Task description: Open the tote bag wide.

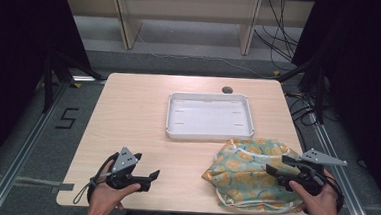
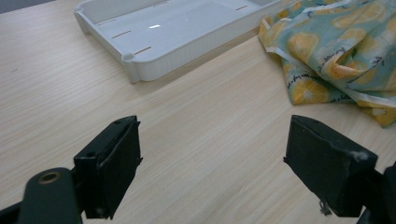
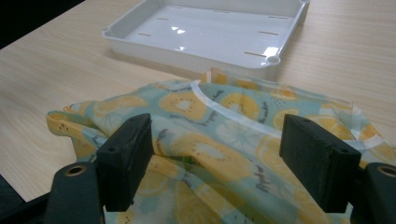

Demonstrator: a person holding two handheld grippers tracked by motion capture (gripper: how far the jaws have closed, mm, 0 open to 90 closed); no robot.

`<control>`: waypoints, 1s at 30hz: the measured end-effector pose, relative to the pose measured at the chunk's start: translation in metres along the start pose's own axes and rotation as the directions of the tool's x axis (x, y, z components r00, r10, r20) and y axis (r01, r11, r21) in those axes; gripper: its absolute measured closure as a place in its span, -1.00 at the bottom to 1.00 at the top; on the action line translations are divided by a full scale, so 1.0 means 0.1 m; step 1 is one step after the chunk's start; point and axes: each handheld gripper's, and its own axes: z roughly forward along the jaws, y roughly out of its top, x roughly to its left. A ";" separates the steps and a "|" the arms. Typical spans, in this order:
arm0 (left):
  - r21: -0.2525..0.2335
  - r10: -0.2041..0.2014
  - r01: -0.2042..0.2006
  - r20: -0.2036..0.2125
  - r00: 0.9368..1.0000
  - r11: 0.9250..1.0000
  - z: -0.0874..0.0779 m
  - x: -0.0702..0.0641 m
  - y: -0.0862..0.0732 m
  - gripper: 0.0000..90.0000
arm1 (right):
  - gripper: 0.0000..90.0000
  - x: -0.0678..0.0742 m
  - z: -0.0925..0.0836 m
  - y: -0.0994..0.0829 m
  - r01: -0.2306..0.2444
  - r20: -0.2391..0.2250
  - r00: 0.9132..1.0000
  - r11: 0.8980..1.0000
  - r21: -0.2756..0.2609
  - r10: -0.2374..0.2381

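A crumpled cloth (image 1: 247,173) printed with yellow fruit slices on pale green lies at the table's near right, just in front of a white tray (image 1: 209,116). My right gripper (image 1: 275,165) hovers open over the cloth's right part; in the right gripper view its jaws stand wide apart above the cloth (image 3: 219,144), with the tray (image 3: 210,35) beyond. My left gripper (image 1: 146,177) is open at the near left, low over bare wood, nothing between its jaws. The left gripper view has the tray (image 2: 159,35) ahead and the cloth (image 2: 336,51) at the upper right.
The wooden table (image 1: 127,118) has a small round hole (image 1: 227,89) at its far edge behind the tray. Beyond the table stand shelf legs and loose cables on a grey floor; a metal frame rail runs along each side.
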 end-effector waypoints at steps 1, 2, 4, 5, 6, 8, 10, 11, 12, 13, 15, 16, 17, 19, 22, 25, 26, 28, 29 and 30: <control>0.000 0.001 -0.001 -0.004 1.000 1.000 -0.01 0.00 0.00 -0.62 | -0.40 0.00 0.00 0.00 -0.005 -0.005 1.000 1.000 0.006 0.005; 0.000 0.001 -0.001 -0.001 1.000 1.000 -0.01 -0.01 0.00 -0.62 | -0.40 0.00 0.00 0.00 -0.017 -0.010 1.000 1.000 0.012 0.017; 0.002 0.007 -0.007 0.005 1.000 1.000 0.00 -0.01 0.00 -0.62 | -0.40 0.01 0.00 0.00 -0.036 -0.006 0.999 0.999 0.004 0.036; 0.004 0.013 -0.013 0.008 1.000 1.000 0.00 -0.01 0.00 -0.62 | -0.41 -0.01 0.00 0.00 0.003 0.006 1.000 1.000 -0.001 -0.003; 0.004 0.008 -0.008 0.007 1.000 1.000 0.00 -0.02 0.00 -0.62 | -0.41 0.01 -0.01 0.00 -0.041 0.001 0.999 0.999 0.019 0.041; 0.008 0.011 -0.011 0.007 1.000 1.000 0.01 -0.03 0.00 -0.62 | -0.41 0.01 -0.01 0.00 -0.046 -0.003 0.999 0.999 0.014 0.046; 0.009 0.014 -0.014 0.011 1.000 1.000 0.01 -0.04 0.00 -0.62 | -0.41 -0.02 0.00 0.00 -0.004 0.005 1.000 1.000 0.004 0.004; 0.013 0.019 -0.019 0.015 1.000 1.000 0.02 -0.03 0.00 -0.62 | -0.41 -0.02 0.00 0.00 -0.004 0.007 1.000 1.000 0.004 0.004; 0.016 0.022 -0.022 0.010 1.000 1.000 0.02 -0.04 0.00 -0.62 | -0.41 -0.02 0.00 0.00 -0.004 0.005 1.000 1.000 0.005 0.004; 0.014 0.024 -0.024 0.014 1.000 1.000 0.02 -0.04 0.00 -0.62 | -0.41 -0.01 0.00 0.00 -0.023 0.006 1.000 1.000 0.010 0.023; 0.013 0.023 -0.023 0.009 1.000 1.000 0.03 -0.05 0.00 -0.62 | -0.41 0.00 0.00 0.00 -0.031 0.000 1.000 0.999 0.012 0.031; 0.016 0.029 -0.029 0.014 0.999 0.999 0.03 -0.05 0.00 -0.62 | -0.41 -0.02 0.01 0.00 -0.003 0.008 1.000 1.000 0.004 0.003; 0.020 0.030 -0.030 0.015 0.999 0.999 0.03 -0.06 0.00 -0.62 | -0.41 -0.01 0.00 0.00 -0.018 0.007 1.000 1.000 0.011 0.018; 0.022 0.041 -0.042 0.017 0.999 0.999 0.04 -0.08 0.01 -0.62 | -0.41 -0.03 0.00 0.01 0.028 0.020 0.999 1.000 -0.007 -0.028; 0.018 0.049 -0.049 0.017 0.999 0.999 0.06 -0.11 0.03 -0.62 | -0.41 -0.02 0.00 0.01 0.003 0.005 1.000 1.000 0.005 -0.003; 0.010 0.073 -0.073 0.041 0.996 0.997 0.08 -0.15 0.05 -0.62 | -0.41 0.00 0.00 0.00 -0.030 0.002 1.000 0.999 0.014 0.030; 0.012 0.067 -0.067 0.046 0.997 0.998 0.09 -0.18 0.05 -0.62 | -0.41 -0.01 0.00 0.00 -0.004 0.018 1.000 1.000 -0.002 0.004; 0.003 0.059 -0.060 0.069 0.996 0.998 0.12 -0.23 0.06 -0.62 | -0.41 0.00 -0.01 0.01 -0.032 0.002 0.999 0.999 0.009 0.032; 0.012 0.084 -0.085 0.081 0.993 0.996 0.13 -0.25 0.07 -0.62 | -0.41 0.00 -0.01 0.01 -0.029 0.001 1.000 1.000 0.009 0.029; 0.003 0.077 -0.078 0.096 0.992 0.997 0.16 -0.29 0.07 -0.62 | -0.41 0.00 -0.01 0.01 -0.028 0.001 1.000 1.000 0.008 0.028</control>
